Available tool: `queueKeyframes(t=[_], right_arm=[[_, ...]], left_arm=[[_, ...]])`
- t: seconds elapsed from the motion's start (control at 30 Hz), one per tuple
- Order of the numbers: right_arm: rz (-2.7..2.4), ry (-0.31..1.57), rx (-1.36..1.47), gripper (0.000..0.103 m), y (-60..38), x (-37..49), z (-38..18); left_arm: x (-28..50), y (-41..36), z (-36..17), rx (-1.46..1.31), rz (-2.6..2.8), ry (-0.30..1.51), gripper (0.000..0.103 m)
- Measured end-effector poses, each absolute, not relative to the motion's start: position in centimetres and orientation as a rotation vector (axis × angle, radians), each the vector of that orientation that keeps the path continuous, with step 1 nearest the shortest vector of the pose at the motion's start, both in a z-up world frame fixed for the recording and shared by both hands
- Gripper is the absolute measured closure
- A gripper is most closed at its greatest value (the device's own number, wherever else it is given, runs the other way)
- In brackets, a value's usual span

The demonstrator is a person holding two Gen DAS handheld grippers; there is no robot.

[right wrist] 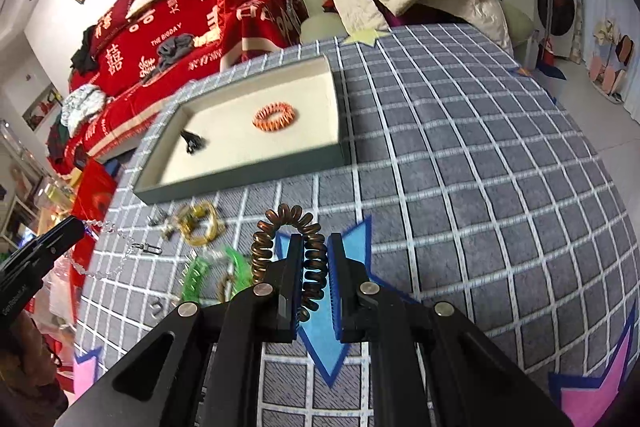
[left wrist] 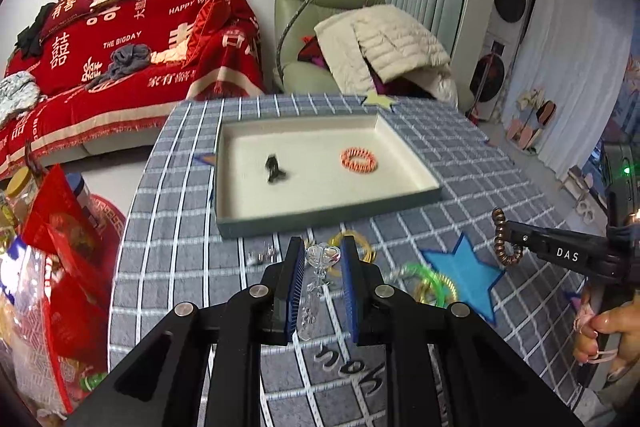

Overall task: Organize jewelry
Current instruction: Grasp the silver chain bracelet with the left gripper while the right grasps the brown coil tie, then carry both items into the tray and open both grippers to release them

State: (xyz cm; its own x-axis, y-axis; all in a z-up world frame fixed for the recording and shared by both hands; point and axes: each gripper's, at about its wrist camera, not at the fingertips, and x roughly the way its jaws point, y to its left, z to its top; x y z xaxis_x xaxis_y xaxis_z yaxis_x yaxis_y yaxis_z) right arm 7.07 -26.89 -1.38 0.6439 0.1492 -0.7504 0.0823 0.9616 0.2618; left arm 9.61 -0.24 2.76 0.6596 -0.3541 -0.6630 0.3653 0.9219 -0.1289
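Right wrist view: right hand-held gripper [right wrist: 314,259] clamps brown coil bracelet [right wrist: 290,239]; tray [right wrist: 248,183] lies at 11 o'clock, long axis crosswise; left hand-held gripper [left wrist: 320,255] grips clear bead strand [left wrist: 314,283].

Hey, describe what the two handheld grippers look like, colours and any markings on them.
Both the left gripper and right gripper are black angular frames with round silver bolts, each with two flat fingers lined with ribbed blue pads. White letters "DAS" mark the right one's side.
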Motion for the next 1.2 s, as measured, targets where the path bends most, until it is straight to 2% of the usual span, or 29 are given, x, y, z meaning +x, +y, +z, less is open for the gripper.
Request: queueKeyframes(t=[0.37,0.67,0.83,1.2], right_arm=[[0.083,0.819,0.233,0.09,-26.6,12.2,3.5],[0.119,0.826,0.22,0.09,-25.8,19.3,4.8],[0.123,0.842,0.236,0.09,-25.3,23.0,3.8],[0.078,0.923,0.215,0.09,-25.2,28.7,-2.4]], left_arm=[[15.9,-2.1,7.6,0.005,-0.431,0.663,0.063],[22.5,-4.8,8.4,-0.006,-0.395,0.665,0.063],[25.6,-6.7,6.8,0.013,-0.379,0.694,0.063],[31.4,-9.2,-1.6,0.057,-0.321,0.84,0.063]])
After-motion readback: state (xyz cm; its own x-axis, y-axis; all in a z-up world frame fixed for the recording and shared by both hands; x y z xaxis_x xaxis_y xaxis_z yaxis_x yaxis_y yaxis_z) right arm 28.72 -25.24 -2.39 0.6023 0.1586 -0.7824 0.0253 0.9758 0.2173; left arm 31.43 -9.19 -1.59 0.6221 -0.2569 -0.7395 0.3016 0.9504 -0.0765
